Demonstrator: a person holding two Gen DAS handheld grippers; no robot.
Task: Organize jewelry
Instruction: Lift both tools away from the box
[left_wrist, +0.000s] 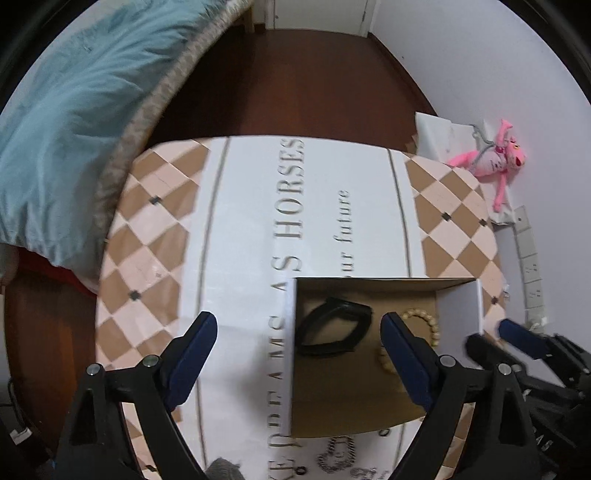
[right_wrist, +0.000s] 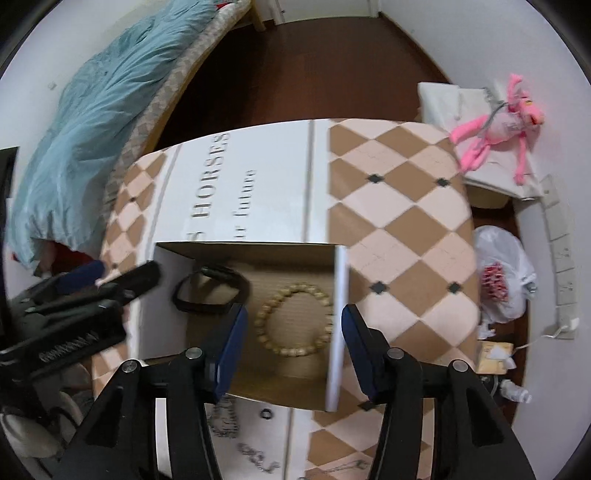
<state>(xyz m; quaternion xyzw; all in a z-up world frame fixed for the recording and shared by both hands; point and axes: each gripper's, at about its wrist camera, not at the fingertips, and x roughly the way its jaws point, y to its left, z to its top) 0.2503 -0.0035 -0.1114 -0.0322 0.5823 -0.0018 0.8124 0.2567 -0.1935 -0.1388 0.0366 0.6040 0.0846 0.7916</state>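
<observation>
While both tongs, left (left_wrist: 299, 360) and right (right_wrist: 293, 349), stood released and empty, the beaded bracelet (right_wrist: 293, 319) lay flat in the cardboard box (right_wrist: 341, 321), directly ahead of the nearer right pair.

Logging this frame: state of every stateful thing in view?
Box: open-topped, upright on the table.
Bead bracelet: inside box, lying flat.
Black band: inside box, beside the bracelet.
Chains: loose on the table, outside box.
Small black ring: on the table, outside box.
Left claw: open, empty.
Right claw: open, empty.
</observation>
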